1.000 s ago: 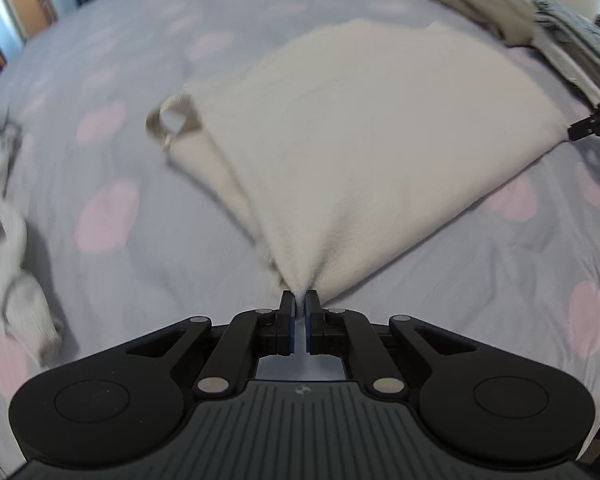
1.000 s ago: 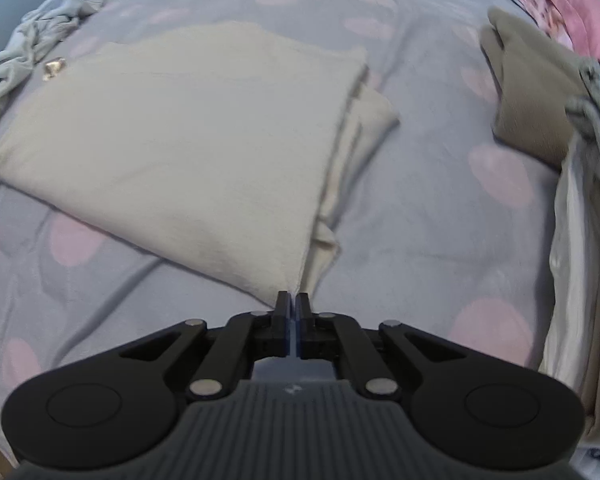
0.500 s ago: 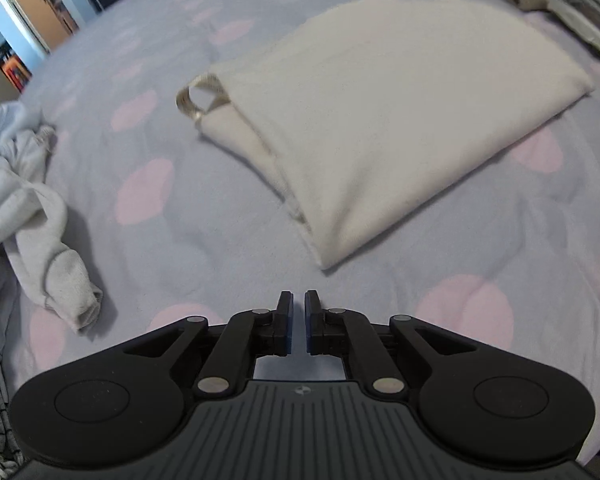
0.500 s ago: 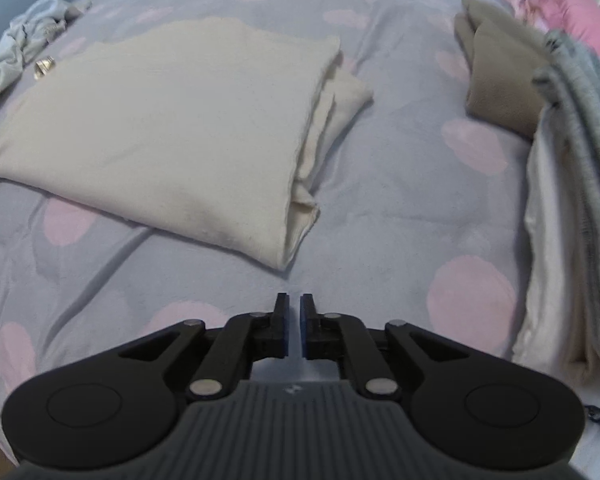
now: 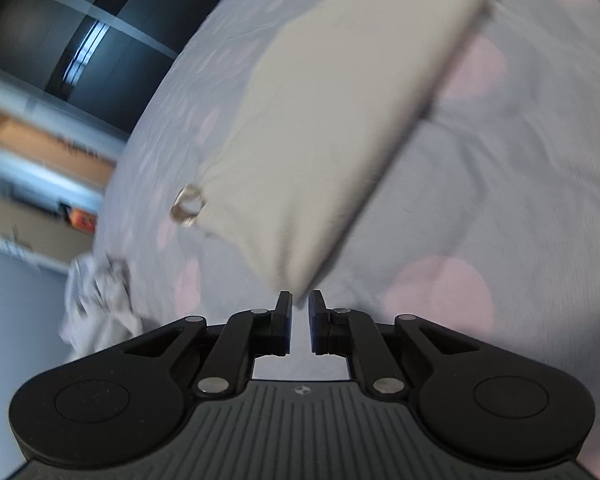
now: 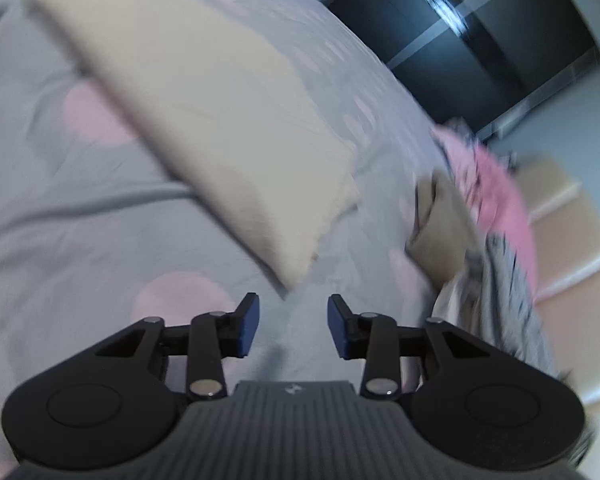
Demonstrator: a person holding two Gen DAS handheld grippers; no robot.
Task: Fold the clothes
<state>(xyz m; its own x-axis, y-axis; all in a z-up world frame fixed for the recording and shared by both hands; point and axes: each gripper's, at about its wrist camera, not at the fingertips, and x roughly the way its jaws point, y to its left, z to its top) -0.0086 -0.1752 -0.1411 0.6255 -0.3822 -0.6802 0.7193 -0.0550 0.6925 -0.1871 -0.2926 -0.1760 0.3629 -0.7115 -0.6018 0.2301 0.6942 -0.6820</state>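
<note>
A folded cream garment [image 5: 324, 128] lies flat on the grey bedspread with pink dots [image 5: 500, 208]. My left gripper [image 5: 299, 304] is slightly open and empty, its tips right at the garment's near corner. A small loop [image 5: 187, 211] sticks out of the garment's left edge. In the right wrist view the same garment [image 6: 220, 120] lies ahead, and my right gripper [image 6: 293, 308] is open and empty just short of its near right corner. Both views are tilted and blurred.
A crumpled light grey garment [image 5: 96, 308] lies at the bed's left. A folded tan garment [image 6: 440, 224], a pink item [image 6: 496, 184] and grey striped clothes [image 6: 504, 300] lie at the right. A dark wardrobe [image 6: 480, 28] stands beyond the bed.
Both grippers let go of the garment's corners, drew back, then tilted and came close to the corners again. The right gripper has opened wider.
</note>
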